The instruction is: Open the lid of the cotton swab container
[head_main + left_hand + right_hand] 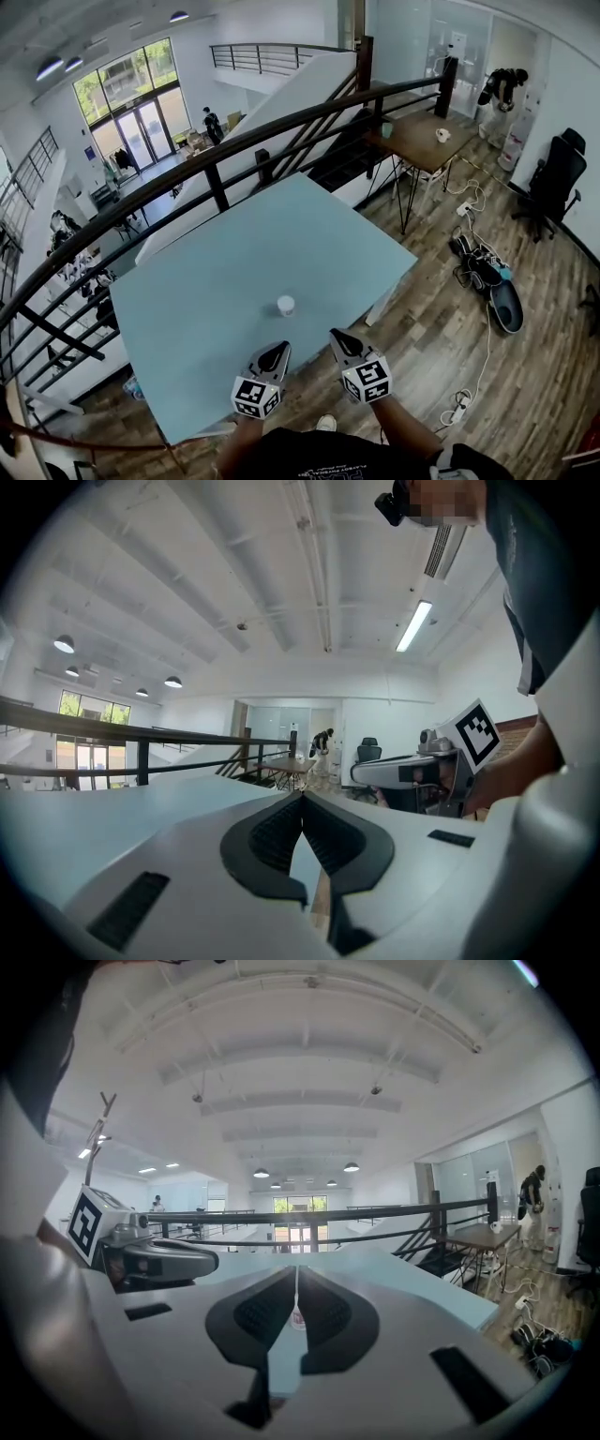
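A small white round cotton swab container [286,305] stands with its lid on, on the light blue table [216,281], near the front edge. Both grippers hover just in front of it, on the near side, apart from it. My left gripper [280,347] is shut and empty, slightly left of the container. My right gripper [336,334] is shut and empty, to the container's right. In the right gripper view the container [297,1317] shows small through the slit behind the closed tips [296,1273]. The left gripper view shows closed jaws [302,795] and the right gripper [412,772] beside them.
A dark railing [216,159] runs behind the table, with a drop to the lower floor beyond. A wooden table [427,139] and an office chair [553,183] stand at the right. Cables and a power strip [457,405] lie on the wooden floor.
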Available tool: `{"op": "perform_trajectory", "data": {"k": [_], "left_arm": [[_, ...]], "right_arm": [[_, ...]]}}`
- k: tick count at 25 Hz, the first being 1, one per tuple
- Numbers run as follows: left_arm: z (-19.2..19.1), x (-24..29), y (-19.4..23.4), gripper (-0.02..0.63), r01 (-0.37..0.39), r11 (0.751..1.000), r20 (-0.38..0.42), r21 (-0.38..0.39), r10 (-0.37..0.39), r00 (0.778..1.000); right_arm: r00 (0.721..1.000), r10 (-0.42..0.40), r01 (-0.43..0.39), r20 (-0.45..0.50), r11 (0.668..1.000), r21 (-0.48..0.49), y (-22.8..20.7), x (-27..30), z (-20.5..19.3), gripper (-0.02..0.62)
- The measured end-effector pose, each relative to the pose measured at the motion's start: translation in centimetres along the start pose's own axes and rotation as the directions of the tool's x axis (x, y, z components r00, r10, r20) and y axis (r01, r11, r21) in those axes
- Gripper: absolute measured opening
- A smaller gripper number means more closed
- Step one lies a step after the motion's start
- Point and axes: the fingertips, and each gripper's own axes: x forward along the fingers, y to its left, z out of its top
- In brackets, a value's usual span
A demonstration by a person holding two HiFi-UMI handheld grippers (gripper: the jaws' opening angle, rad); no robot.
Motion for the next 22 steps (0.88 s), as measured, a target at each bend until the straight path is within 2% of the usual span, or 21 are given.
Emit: {"op": "perform_trajectory", "data": {"k": [7,13,17,22], "left_arm": [[-0.6,0.0,0.9,0.012,-0.045,0.999,-0.014,-0.013,0.045,0.999],[-0.5,1.1,2.0,0.012,-0.035,0.999,-0.023,-0.022,0.034,0.999],[0.2,2.3,4.0,0.012,-0.036,0.999,-0.013,-0.019,0.035,0.999],[1.6,3.8,7.1,0.012,-0.038,0.999,0.015,-0.02,0.038,0.999]], "right_arm": [[0.998,0.061,-0.061,0.012,0.998,0.003,0.0,1.2,0.0,0.021],[0.995,0.103,-0.103,0.016,0.995,0.018,0.2,3.6,0.5,0.02],[0.992,0.122,-0.123,0.024,0.992,0.018,0.2,5.8,1.6,0.02],[0.987,0.16,-0.16,-0.006,0.986,-0.036,0.4,9.3,2.3,0.02]]}}
